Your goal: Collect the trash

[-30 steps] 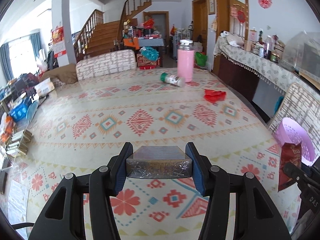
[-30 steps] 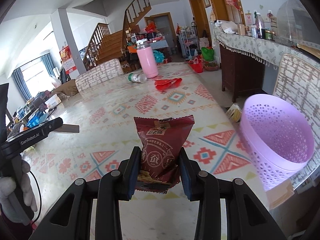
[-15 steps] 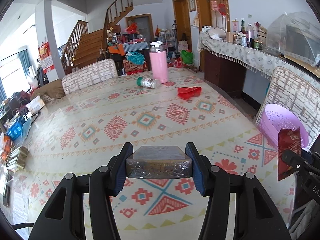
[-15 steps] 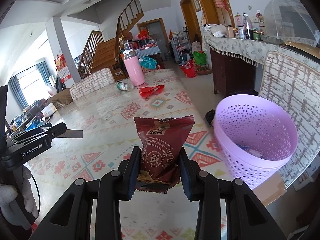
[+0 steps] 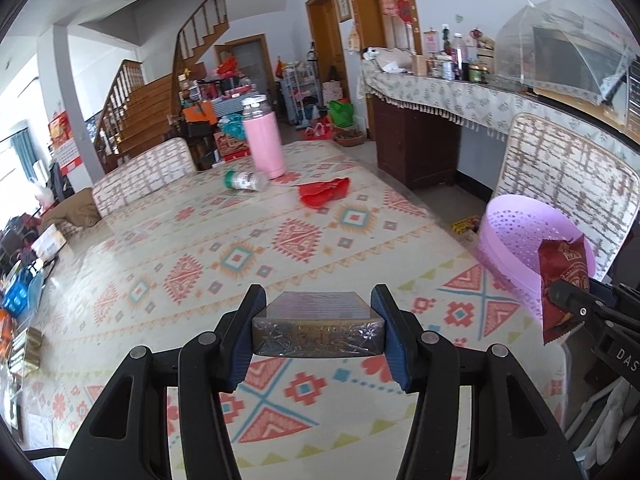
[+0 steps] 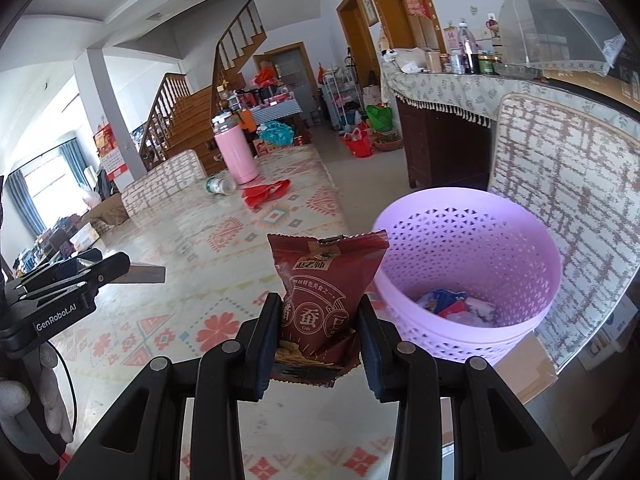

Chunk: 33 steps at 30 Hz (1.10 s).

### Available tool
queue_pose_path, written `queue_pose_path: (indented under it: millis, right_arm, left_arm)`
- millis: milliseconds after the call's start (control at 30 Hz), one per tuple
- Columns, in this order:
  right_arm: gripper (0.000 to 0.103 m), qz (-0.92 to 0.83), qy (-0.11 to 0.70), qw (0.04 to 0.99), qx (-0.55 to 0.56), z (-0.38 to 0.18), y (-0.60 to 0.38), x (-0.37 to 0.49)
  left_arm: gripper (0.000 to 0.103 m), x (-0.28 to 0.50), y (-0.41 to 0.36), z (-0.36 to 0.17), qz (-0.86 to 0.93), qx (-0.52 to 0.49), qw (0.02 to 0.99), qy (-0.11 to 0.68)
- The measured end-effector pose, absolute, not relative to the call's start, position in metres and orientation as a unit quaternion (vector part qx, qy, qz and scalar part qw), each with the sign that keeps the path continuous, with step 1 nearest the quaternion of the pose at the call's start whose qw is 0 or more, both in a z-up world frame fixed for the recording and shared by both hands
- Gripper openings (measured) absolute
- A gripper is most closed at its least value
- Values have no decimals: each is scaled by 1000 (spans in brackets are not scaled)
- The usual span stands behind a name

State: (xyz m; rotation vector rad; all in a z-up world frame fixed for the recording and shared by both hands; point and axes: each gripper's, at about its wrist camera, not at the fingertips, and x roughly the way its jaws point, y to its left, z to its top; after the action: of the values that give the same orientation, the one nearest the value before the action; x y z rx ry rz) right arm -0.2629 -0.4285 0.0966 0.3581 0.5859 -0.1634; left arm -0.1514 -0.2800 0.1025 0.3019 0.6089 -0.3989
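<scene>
My left gripper is shut on a flat dark foil-wrapped box, held above the patterned table. My right gripper is shut on a dark red snack packet, held upright at the table's right edge, just left of the lilac perforated basket. The basket stands off the table's edge and holds some wrappers. The basket and the packet also show at the right of the left wrist view. A crumpled red wrapper and a fallen clear bottle lie far up the table.
A tall pink flask stands by the bottle. A cushioned chair is behind the basket, another chair at the table's far side. A cluttered sideboard runs along the right wall. A cardboard box sits under the basket.
Both grippers have moved right toward the basket, each still holding its item. The basket now sits closer and its inside is visible in the right wrist view.
</scene>
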Motion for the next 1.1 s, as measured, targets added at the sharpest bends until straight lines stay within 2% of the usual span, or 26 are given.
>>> queue_pose_path:
  millis: [733,933,1100]
  right_arm:
    - [40,-115,285,932,191,100,-496,-275]
    - [40,-89,293,931,200,95,-489,-270]
    - [40,-46,308,930,196,86,-460,-264]
  left_arm:
    - [53,-151,-359,91,-254,167,901,310]
    - [54,-148,-340,81,-258,153,889,347]
    - [53,-133,-284,64,-232,117,879,401]
